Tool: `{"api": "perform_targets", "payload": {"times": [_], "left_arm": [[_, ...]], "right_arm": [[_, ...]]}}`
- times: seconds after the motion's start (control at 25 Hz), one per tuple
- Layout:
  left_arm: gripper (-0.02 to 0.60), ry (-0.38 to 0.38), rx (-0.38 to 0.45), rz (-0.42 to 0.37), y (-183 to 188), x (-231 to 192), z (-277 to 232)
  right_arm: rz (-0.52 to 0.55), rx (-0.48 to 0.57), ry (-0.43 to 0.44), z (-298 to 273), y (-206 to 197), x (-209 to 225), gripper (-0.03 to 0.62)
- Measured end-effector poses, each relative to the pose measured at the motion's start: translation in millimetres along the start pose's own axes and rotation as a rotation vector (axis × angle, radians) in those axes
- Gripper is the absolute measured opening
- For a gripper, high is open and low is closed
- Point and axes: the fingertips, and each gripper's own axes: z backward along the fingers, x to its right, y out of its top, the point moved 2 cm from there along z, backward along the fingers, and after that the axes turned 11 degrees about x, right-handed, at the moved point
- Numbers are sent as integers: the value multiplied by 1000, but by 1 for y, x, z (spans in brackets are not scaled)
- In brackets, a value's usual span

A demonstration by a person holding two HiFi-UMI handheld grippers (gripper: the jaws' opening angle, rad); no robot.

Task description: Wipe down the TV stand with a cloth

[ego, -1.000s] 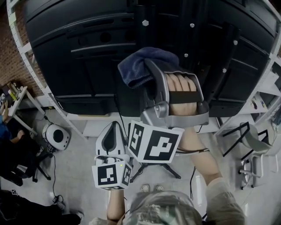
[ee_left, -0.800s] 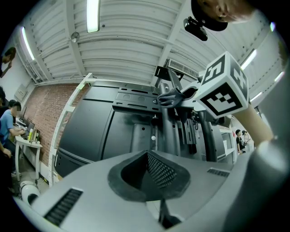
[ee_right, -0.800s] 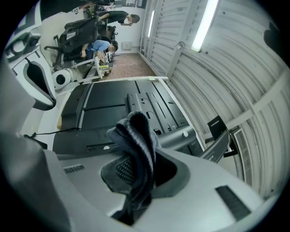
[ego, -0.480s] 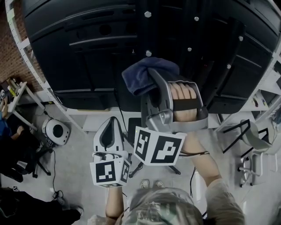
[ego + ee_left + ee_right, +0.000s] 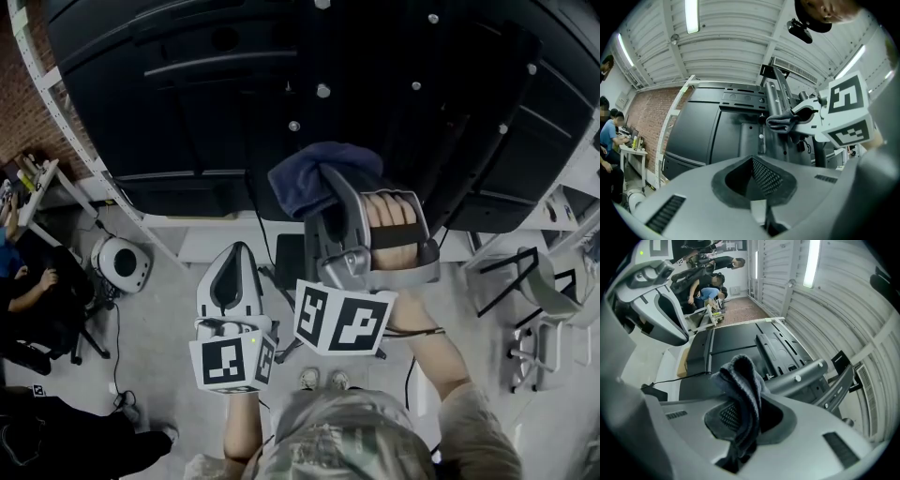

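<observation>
Right gripper [image 5: 740, 425] is clamped on the bunched dark blue cloth [image 5: 302, 176], raised before the black TV stand [image 5: 394, 103]; contact not discernible. Left gripper [image 5: 757, 180] sits lower beside it, jaws together, empty.

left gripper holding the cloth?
No, the left gripper is shut on nothing; the cloth is clamped in the right gripper.

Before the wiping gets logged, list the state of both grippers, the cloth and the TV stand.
right gripper: shut on the cloth, raised.
left gripper: shut, nothing between its jaws, held lower.
cloth: dark blue, bunched, pinched in the right gripper.
TV stand: upright; whether the cloth touches it cannot be told.
</observation>
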Motion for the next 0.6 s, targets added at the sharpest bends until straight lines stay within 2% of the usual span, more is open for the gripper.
{"api": "perform_targets", "payload": {"times": [0.6], "left_arm": [[15, 14, -34, 3, -15, 3, 9]], "right_arm": [[-72, -29, 143, 12, -16, -65, 57]]}}
